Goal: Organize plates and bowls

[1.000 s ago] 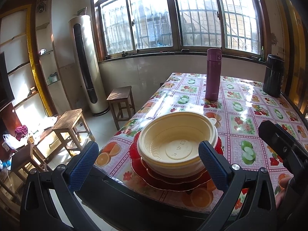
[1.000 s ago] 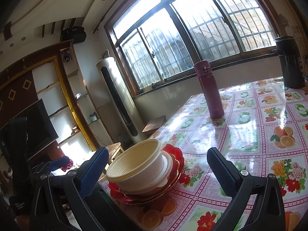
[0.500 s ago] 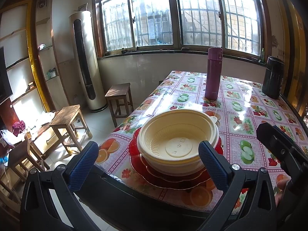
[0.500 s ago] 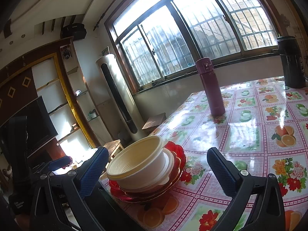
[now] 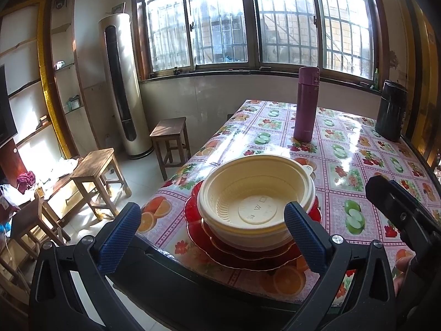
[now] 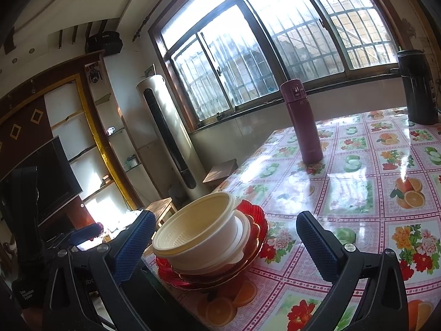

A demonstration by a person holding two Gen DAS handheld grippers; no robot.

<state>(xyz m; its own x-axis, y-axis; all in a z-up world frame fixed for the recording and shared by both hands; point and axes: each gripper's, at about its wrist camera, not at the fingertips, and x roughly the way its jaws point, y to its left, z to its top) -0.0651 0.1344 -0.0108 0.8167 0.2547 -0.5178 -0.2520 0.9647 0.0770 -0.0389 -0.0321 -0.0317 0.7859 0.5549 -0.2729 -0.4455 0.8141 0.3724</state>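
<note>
Little has moved since a second ago: both of your views have drifted slightly and the stack sits a touch lower in the left wrist picture, but nothing on the surface point(image 5: 358, 171) has shifted. The cream bowls point(image 5: 256, 201) are nested on the red plates point(image 5: 198, 231), near the front edge of the fruit-patterned cloth.

Your left gripper point(image 5: 212, 237) is spread wide and empty, its blue fingers point(image 5: 304, 237) framing the stack without touching it. Your right gripper point(image 6: 227, 244) is equally wide and holds nothing, with the stack just ahead of its left finger.

You look to be at the end of stacking, or pausing before one last adjustment. If anything remains, it is probably squaring the bowls on the plates: approach low, close on a rim, and avoid nudging the stack toward the near edge.

The left wrist view looks down into the top bowl and shows its moulded base and a small tab on the rim of the bowl beneath. The right wrist view shows the side profile instead: at least two bowls, perhaps a third, though glare makes the count uncertain. It also catches your left gripper's finger at the far left, while the left view shows the right gripper's black body. The maroon flask point(image 6: 304, 122) and black flask point(image 6: 419, 85) stand well apart from the stack.
</note>
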